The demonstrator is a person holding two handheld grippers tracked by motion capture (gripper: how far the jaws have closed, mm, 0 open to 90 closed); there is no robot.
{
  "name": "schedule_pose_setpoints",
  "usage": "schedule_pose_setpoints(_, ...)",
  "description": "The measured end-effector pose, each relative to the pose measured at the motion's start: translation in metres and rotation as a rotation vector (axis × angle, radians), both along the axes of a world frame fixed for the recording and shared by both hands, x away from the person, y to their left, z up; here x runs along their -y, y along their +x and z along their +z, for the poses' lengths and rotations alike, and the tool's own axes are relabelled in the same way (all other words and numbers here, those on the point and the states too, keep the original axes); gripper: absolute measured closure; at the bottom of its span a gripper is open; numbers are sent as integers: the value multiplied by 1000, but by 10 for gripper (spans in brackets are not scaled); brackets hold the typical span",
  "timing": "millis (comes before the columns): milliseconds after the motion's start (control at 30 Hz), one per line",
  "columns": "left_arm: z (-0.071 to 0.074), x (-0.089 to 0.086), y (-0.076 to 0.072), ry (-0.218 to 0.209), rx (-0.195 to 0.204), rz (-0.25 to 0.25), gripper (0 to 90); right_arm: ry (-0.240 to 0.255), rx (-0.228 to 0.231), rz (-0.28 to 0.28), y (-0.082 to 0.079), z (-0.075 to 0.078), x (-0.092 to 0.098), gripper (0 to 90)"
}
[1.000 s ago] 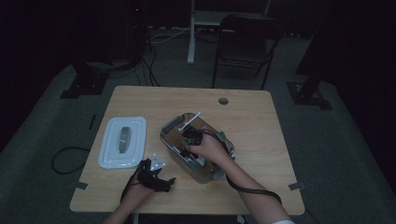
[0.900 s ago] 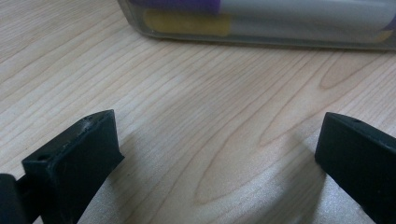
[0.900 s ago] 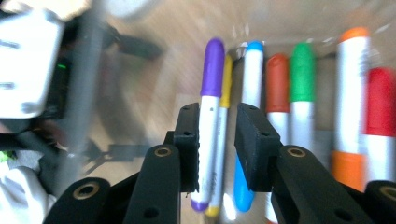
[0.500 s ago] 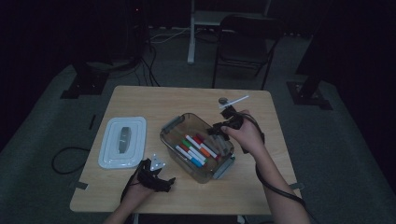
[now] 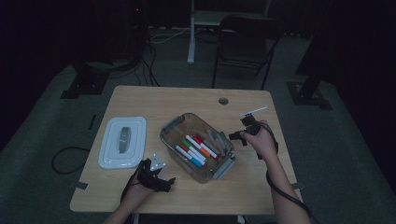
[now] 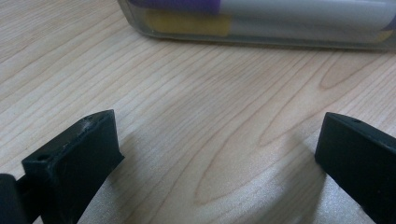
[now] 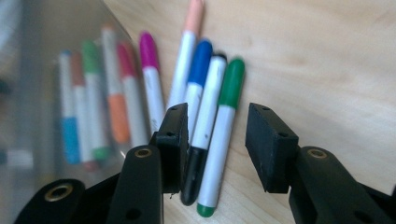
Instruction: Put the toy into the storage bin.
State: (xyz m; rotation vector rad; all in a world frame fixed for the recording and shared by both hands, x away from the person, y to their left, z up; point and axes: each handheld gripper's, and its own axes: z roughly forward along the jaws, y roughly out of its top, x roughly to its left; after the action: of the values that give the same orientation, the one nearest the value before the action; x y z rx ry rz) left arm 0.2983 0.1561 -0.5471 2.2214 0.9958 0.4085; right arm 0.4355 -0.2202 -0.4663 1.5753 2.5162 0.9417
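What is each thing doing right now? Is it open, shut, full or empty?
Clear box: open, markers inside.
Lid: off, flat on the table.
Loose markers: lying side by side on the table, beside the box.
Left claw: open, empty.
Right claw: open, over the loose markers.

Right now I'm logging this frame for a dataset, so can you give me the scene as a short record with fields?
surface: wooden table
container: clear bin, open, markers inside
lid: white lid, left of the bin
loose markers: green-capped marker among several on the table beside the bin
left gripper: open, resting low on the table
right gripper: open above the loose markers
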Motion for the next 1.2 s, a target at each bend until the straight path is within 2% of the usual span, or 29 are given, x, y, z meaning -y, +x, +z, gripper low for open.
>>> schedule_pose_setpoints(133, 0, 0, 0, 0, 0, 0, 6, -29, -41, -4, 6, -26, -4, 608)
schedule_pose_setpoints(267, 0, 0, 0, 0, 0, 0, 6, -65, -65, 2, 11, -41, -9, 621)
schedule_pose_setpoints(400, 0, 0, 0, 0, 0, 0, 6, -88, -79, -9, 14, -47, -12, 652)
schedule_pose_setpoints(500, 0, 0, 0, 0, 0, 0, 6, -88, -87, -24, 15, -48, -12, 701)
schedule_pose_setpoints(567, 0, 0, 0, 0, 0, 0, 6, -108, -92, -38, 16, -47, -12, 760)
schedule_pose_setpoints(667, 0, 0, 0, 0, 0, 0, 6, -113, -104, -46, 17, -47, -10, 767)
schedule_pose_setpoints(733, 0, 0, 0, 0, 0, 0, 6, -101, -102, -55, 16, -43, -7, 767)
schedule_pose_setpoints(867, 0, 0, 0, 0, 0, 0, 6, -49, -92, -90, 13, -26, 3, 767)
schedule_pose_setpoints(1000, 0, 0, 0, 0, 0, 0, 6, 13, -38, -102, 6, 5, 12, 767)
schedule_pose_setpoints(1200, 0, 0, 0, -4, 1, 3, 6, 56, 47, -63, -8, 50, 8, 767)
